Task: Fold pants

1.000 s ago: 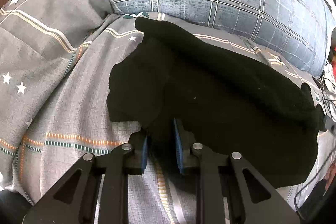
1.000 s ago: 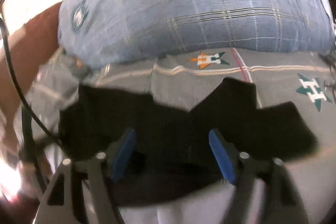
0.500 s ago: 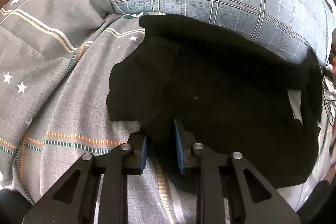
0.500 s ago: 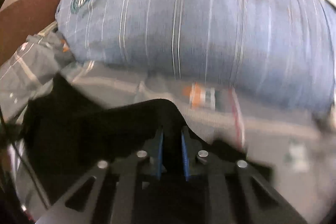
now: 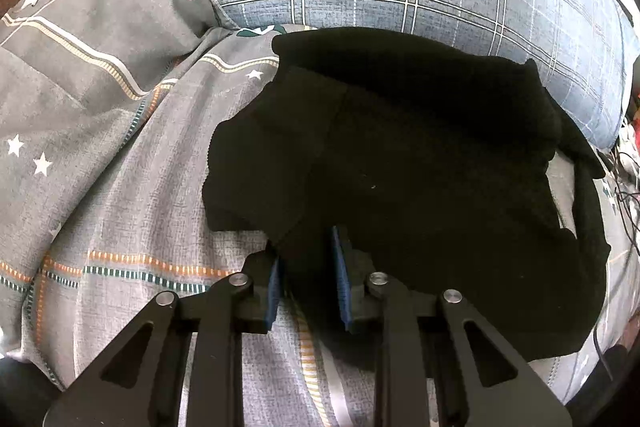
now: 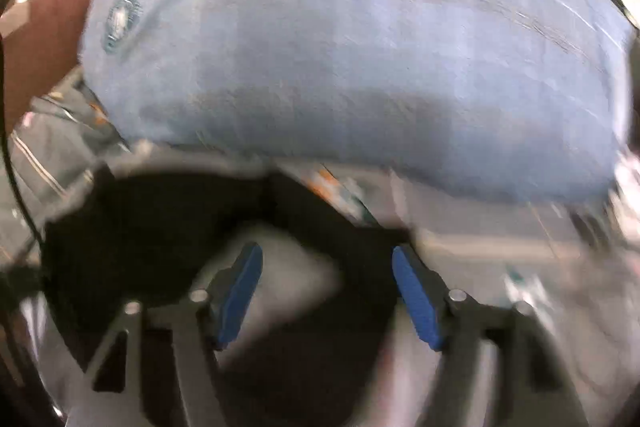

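The black pants (image 5: 420,163) lie on the bed (image 5: 120,187), long axis from 9 to 3 o'clock, near edge pinched narrowly by the left hand-held gripper (image 5: 306,259), the right hand-held gripper (image 6: 328,275) wide, empty above them.

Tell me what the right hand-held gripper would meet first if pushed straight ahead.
Probably the black pants just beyond the open right hand-held gripper, then the blue pillow behind; the frame is blurred, so depth is uncertain.

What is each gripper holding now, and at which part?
The left gripper is shut on the black pants, pinching their near edge. The right gripper is open and holds nothing.
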